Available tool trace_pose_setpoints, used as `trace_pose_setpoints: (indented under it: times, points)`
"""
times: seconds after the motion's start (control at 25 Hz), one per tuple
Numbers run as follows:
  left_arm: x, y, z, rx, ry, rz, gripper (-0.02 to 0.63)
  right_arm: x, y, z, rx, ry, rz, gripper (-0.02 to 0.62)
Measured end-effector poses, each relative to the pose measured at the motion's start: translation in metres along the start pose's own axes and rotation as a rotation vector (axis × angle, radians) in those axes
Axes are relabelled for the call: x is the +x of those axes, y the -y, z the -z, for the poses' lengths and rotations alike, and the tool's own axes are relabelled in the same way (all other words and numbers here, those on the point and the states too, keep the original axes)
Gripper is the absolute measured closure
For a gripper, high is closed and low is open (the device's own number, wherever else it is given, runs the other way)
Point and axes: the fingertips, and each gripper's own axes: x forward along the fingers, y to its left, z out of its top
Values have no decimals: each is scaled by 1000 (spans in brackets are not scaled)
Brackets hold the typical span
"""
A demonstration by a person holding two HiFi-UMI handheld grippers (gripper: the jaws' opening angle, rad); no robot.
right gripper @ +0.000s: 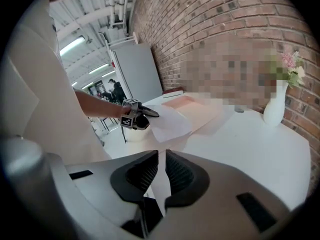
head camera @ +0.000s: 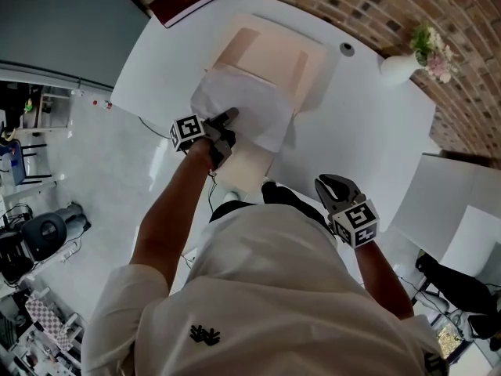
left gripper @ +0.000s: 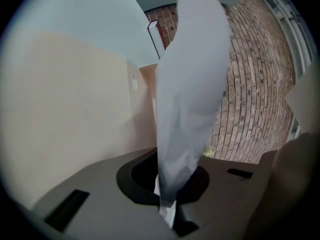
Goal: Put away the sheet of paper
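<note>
A white sheet of paper (head camera: 243, 104) lies partly over an open beige folder (head camera: 270, 53) on the white table (head camera: 368, 124). My left gripper (head camera: 232, 116) is shut on the sheet's near edge. In the left gripper view the sheet (left gripper: 190, 84) rises straight up from between the closed jaws of the left gripper (left gripper: 167, 211), with the folder (left gripper: 65, 109) to its left. My right gripper (head camera: 333, 182) hovers by the table's near edge, away from the paper. In its own view the right gripper (right gripper: 161, 169) shows a narrow gap between the jaws, with nothing in it.
A red book (head camera: 182, 0) lies at the table's far left corner. A white vase with flowers (head camera: 399, 67) stands at the far right by the brick wall, with a small round object (head camera: 347, 49) beside the folder. A cream seat (head camera: 243, 171) sits under the near edge.
</note>
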Motion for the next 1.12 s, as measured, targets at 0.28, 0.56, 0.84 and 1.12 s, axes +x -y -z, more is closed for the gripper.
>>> trace_pose_setpoints:
  times: [0.28,0.56,0.84,1.12]
  points:
    - [36,3,-17,-9,9,-29,583,10,18,1,42,23,-30,526]
    - [70,10,-32,-6,13,-38,583,19,25,11,62,-19,-77,526]
    - [101,14,-44,-10,5,-53,583,22,44,14,94,-14,-94,526]
    - [123,14,-56,32,-4,-91,581,24,52,23,106,-34,-109,526]
